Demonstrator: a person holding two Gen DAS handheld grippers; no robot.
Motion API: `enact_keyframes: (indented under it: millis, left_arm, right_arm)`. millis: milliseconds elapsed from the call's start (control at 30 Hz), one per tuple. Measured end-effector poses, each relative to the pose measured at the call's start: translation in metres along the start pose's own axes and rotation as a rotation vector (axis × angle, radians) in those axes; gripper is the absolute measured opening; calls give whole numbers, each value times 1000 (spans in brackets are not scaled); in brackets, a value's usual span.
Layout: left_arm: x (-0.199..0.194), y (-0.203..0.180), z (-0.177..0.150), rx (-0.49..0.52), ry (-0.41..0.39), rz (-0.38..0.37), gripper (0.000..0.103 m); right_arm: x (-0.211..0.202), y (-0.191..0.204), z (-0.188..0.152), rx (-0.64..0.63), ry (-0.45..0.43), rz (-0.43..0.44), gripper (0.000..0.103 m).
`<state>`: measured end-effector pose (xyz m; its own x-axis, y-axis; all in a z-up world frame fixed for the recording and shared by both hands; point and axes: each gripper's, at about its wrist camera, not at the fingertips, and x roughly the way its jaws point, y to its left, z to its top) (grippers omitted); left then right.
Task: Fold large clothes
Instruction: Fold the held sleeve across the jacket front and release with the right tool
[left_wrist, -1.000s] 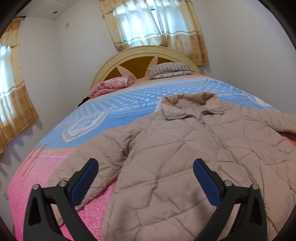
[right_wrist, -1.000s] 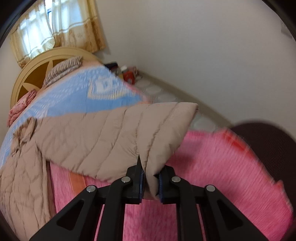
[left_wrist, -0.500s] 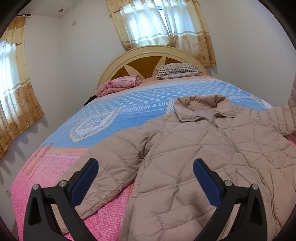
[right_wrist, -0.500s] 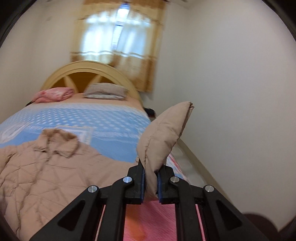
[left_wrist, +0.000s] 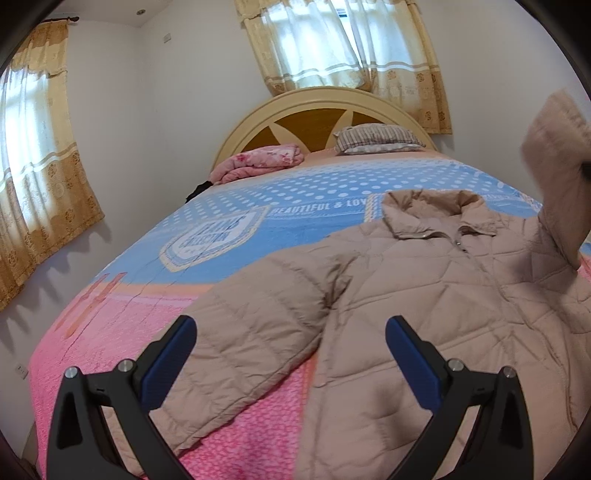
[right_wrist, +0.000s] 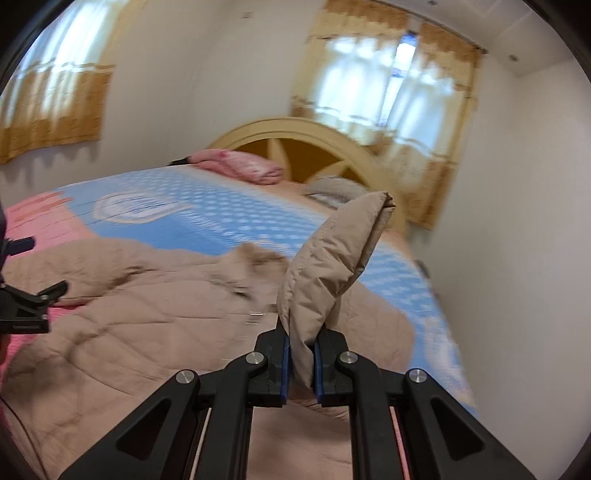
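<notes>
2 low views toward shared headboard (left_wrist: 325, 110)

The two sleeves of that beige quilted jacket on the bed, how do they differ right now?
The sleeve in the right gripper is lifted off the bed, its cuff in the air; the other sleeve lies flat on the bedspread. The raised sleeve is pinched between closed fingers; the flat one is untouched, in front of the open left gripper. Both are the same beige quilted fabric.

Bed (left_wrist: 122, 332), pink-and-blue cover. On it: beige quilted jacket (left_wrist: 424, 302) spread flat, striped pillow (left_wrist: 376, 137), folded pink blanket (left_wrist: 262, 162) by headboard (left_wrist: 317, 107).
</notes>
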<state>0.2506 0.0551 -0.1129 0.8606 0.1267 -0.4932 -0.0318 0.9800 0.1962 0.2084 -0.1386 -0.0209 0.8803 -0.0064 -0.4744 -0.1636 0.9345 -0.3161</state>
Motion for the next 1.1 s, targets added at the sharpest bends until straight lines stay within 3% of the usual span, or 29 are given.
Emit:
enact_keyframes:
  millis: [333,467,533,600,633,667,800,900,933,967,1000,1100]
  left_arm:
    - [9,23,-5,-6,23,51,103]
    - [11,22,-7,2,34,57,103]
    - [12,20,-6,9,37,57,103]
    - [12,18,-3,14,35,62,103]
    - [12,19,-1,12,35,65,103]
    - [12,18,2,6,33,67,103]
    - [11,17,13,-12,28,76,103]
    - [10,5,22,-17,8,73,103]
    - [10,0,26,-18,9,67,103]
    - [11,-9,32,-15,12,51,103]
    - [12,-17,37,-13,9,42,103]
    - [16,-42,52,-33,8,-5,103]
  right_arm:
    - [82,88,-29,10,133,164,9]
    - [103,104,-42,31,182,206,9]
    - [108,105,-45,63,199,267,14]
    - [104,102,-45,94,209,354,43]
    - [96,99,-44,121,193,413,68]
    - [83,94,-43,141,157,455,74]
    - [40,75,-40,129,39,446,74]
    - [40,36,-48,249,66,369,72]
    - [48,27,-54,272,106,328,59]
    - [60,20,-59,280,145,271,35]
    - [69,15,-62,288,170,236,27]
    - [109,11,-82,325,294,226,24]
